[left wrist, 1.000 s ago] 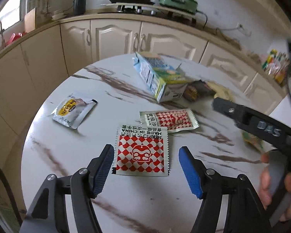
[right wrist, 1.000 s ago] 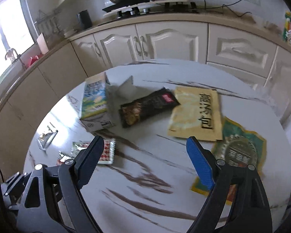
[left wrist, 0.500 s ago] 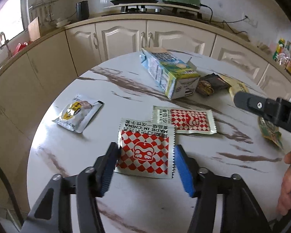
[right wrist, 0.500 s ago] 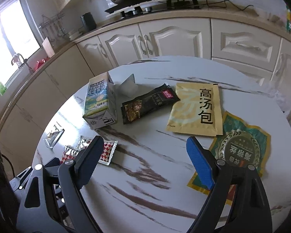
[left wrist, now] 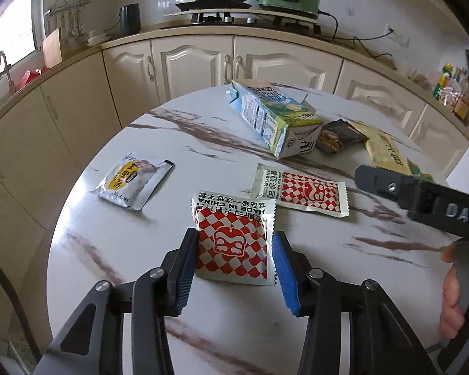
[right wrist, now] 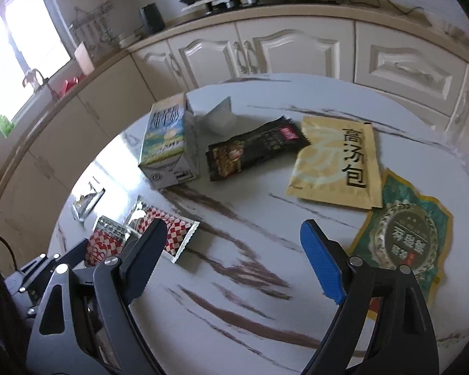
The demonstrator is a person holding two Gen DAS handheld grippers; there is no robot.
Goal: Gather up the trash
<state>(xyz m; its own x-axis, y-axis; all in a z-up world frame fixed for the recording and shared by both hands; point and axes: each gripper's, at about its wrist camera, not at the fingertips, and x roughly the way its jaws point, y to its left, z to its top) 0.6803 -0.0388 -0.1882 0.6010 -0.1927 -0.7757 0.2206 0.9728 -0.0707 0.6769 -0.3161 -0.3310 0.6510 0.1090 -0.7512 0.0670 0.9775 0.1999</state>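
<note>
The right gripper (right wrist: 234,256) shows in the left wrist view only as one black finger and part of a hand (left wrist: 453,297) cut off at the frame edge. In the right wrist view the left gripper (left wrist: 234,265) is a dark, half-hidden shape in the lower left corner, and its pads cannot be made out there. That view also hides most of the square red-and-white checked foil sachet (left wrist: 233,243) behind the right gripper's own dark finger. Only a corner of it shows.

The left wrist view shows this sachet plainly. It lies flat on the round white marble-patterned table (left wrist: 125,250) between the left gripper's blue pads. Its jaws are closing around it, with the left pad at the sachet's edge and a sliver of gap on the right. A longer red-and-white checked sachet (left wrist: 300,190) lies just beyond it. A silver pouch with a yellow label (left wrist: 133,179) rests well to the left. A blue-and-green milk carton (left wrist: 275,118) lies on its side farther back.

Only the right wrist view shows the black snack wrapper (right wrist: 256,151), the yellow soup packet with black characters (right wrist: 337,162) and the green-and-gold crinkled packet (right wrist: 406,234) in full. The right gripper hangs wide open above bare table, holding nothing.
</note>
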